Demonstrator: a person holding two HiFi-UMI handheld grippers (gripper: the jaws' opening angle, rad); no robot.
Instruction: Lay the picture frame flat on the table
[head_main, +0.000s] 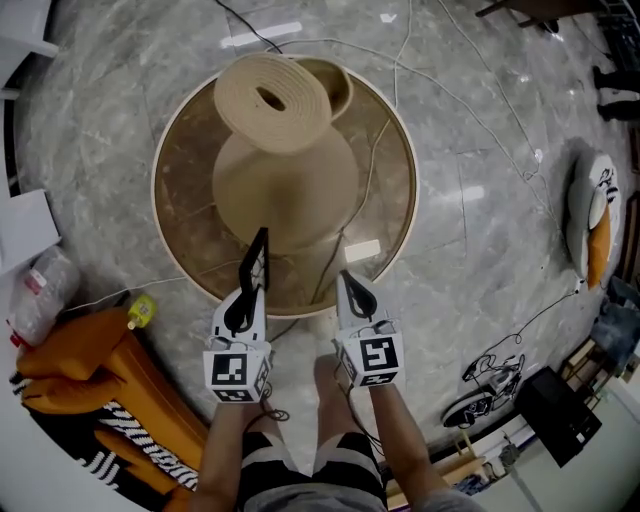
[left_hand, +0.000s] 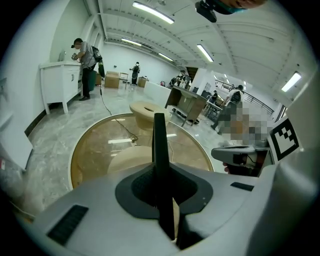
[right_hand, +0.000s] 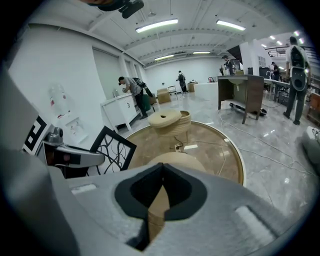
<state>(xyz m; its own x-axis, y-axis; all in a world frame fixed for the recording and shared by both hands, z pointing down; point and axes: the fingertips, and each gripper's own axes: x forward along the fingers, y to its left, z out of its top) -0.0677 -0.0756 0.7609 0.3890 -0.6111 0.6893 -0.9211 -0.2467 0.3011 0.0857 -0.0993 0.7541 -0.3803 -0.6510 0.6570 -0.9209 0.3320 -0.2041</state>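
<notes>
above the near edge of the round glass table (head_main: 157, 205) the left gripper (head_main: 250, 295) pinches the picture frame (head_main: 259, 254) upright; the right gripper (head_main: 347, 283) is pressed together, empty. next, probably, tilting it flat.

picture frame (head_main: 259, 262) above table (head_main: 400, 170), right claw (head_main: 345, 280) beside

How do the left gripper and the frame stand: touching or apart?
Touching. The left gripper view shows the left gripper with its jaws closed on the thin black edge of the frame, with no gap on either side.
</notes>
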